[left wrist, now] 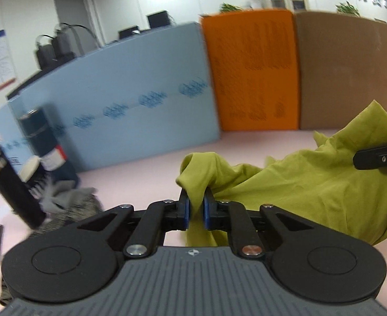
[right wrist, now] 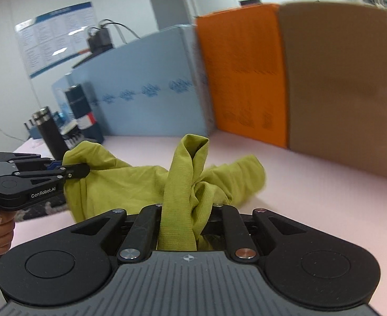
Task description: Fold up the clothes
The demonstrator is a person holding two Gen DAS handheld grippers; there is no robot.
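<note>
Lifting the crumpled green garment [left wrist: 312,184] off the pink table [left wrist: 146,173], one pinch in each claw.

Nearest, the left gripper [left wrist: 196,202] has its blue pads clamped on a bunched fold, and the right gripper [right wrist: 185,210] is closed on another twisted handful, its pads buried in the cloth. Between them the fabric sags in wrinkles, one end trailing on the tabletop. To do this step well, I'd judge, the hands should draw apart until the span goes taut, then lay it flat before folding. Farther left sit a striped grey cloth [left wrist: 69,205] and dark bottles [left wrist: 39,134]; beyond stand blue [left wrist: 130,89], orange [left wrist: 251,71] and brown panels [left wrist: 351,73].
</note>
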